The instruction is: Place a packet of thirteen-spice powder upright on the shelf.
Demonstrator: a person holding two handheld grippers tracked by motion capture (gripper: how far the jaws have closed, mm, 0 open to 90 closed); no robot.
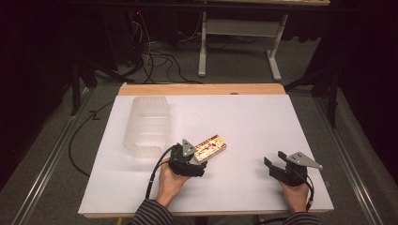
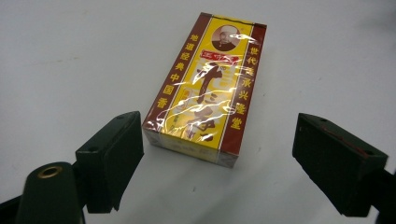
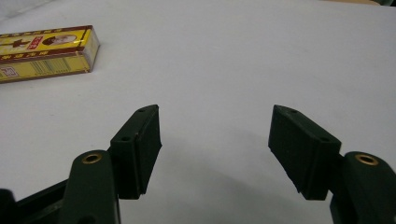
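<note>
Plastic container (image 1: pixel 146 125): translucent, ribbed, sitting on the white tabletop (image 1: pixel 263 122) at far left, just beyond the left gripper, not touching it.
Left gripper (image 2: pixel 219 154): jaws standing wide apart, gripping nothing, lying just short of the box's near end; a hand is holding it from below.
Box (image 2: pixel 205 88): yellow and maroon, cellophane-wrapped, Chinese lettering and a small portrait on top, lying flat near table centre, near end sitting between the left jaw tips, untouched.
Right gripper (image 3: pixel 215 149): jaws spread wide, empty, hovering over bare white surface, well apart from the box.
</note>
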